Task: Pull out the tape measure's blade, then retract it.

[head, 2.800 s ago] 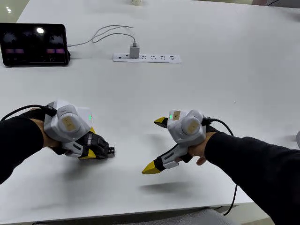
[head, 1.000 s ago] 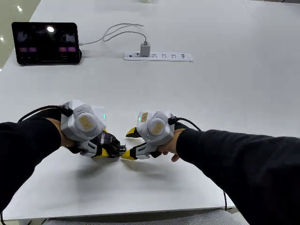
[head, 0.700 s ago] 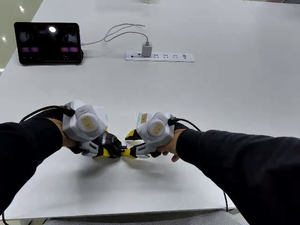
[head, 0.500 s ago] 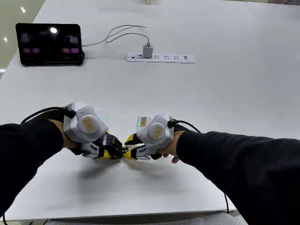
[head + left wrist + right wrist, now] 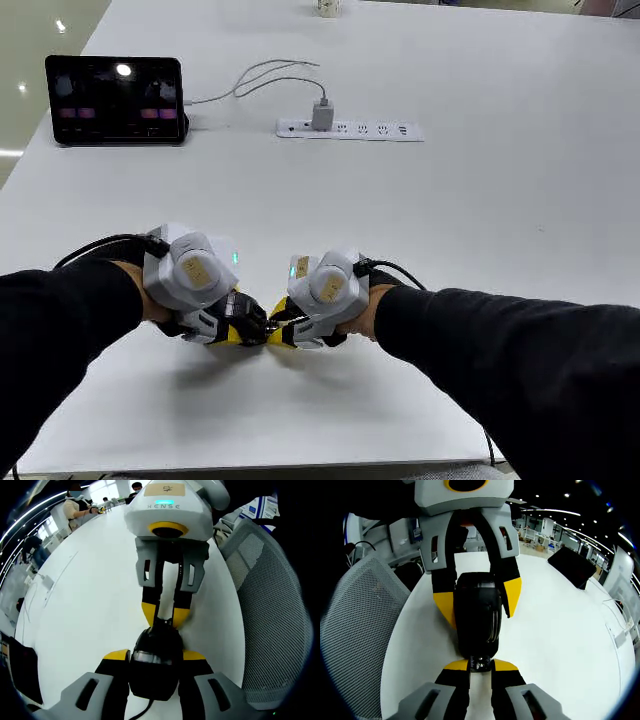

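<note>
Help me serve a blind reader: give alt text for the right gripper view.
The right gripper pinches the metal end hook of a black ribbed tape measure, whose case the left gripper clamps from opposite, over a white table.

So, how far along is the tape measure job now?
Done: the left hand-held gripper is shut on the tape measure, holding its black case, and the right hand-held gripper is shut on the blade tip. In hand: the two grips, close together near the front edge of the white table. Left: the whole pull, since no length of blade shows outside the case, then the retracting.
</note>
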{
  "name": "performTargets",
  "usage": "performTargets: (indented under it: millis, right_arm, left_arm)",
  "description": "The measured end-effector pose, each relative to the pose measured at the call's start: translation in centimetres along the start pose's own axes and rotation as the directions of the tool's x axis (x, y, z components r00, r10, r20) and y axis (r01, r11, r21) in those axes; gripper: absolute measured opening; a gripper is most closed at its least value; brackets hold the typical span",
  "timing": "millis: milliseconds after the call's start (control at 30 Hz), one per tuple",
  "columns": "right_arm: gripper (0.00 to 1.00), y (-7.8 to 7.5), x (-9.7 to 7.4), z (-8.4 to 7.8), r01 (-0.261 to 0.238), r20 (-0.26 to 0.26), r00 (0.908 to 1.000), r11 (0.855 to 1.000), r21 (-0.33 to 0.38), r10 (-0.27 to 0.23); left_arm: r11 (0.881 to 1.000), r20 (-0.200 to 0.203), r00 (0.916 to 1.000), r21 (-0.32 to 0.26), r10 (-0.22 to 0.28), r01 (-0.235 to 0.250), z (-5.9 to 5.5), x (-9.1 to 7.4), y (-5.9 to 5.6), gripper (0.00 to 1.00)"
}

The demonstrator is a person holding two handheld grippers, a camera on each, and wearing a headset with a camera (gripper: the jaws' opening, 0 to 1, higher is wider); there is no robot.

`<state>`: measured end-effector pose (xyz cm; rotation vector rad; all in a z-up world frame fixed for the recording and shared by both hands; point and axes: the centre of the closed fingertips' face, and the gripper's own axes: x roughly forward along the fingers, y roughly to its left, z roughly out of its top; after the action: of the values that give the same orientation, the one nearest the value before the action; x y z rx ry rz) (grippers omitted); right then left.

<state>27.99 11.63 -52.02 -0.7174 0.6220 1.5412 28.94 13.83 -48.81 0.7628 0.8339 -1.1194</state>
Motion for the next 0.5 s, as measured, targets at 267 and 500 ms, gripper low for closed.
performTargets:
  millis: [267,500]
  right_arm:
    - [0.11,-0.13,0.03,-0.08,-0.004,0.003,1.0,1.0,-0.003,0.004]
    - [0.11,-0.16,-0.09,-0.2,-0.014,0.006,0.9999,1.0,0.014,0.014]
  left_arm:
    - [1.0,-0.001,1.0,0.003,-0.006,0.006,-0.02,0.02,-0.06,0.32]
    - [1.0,-0.003,1.0,0.005,-0.006,0.006,-0.16,-0.07,-0.06,0.32]
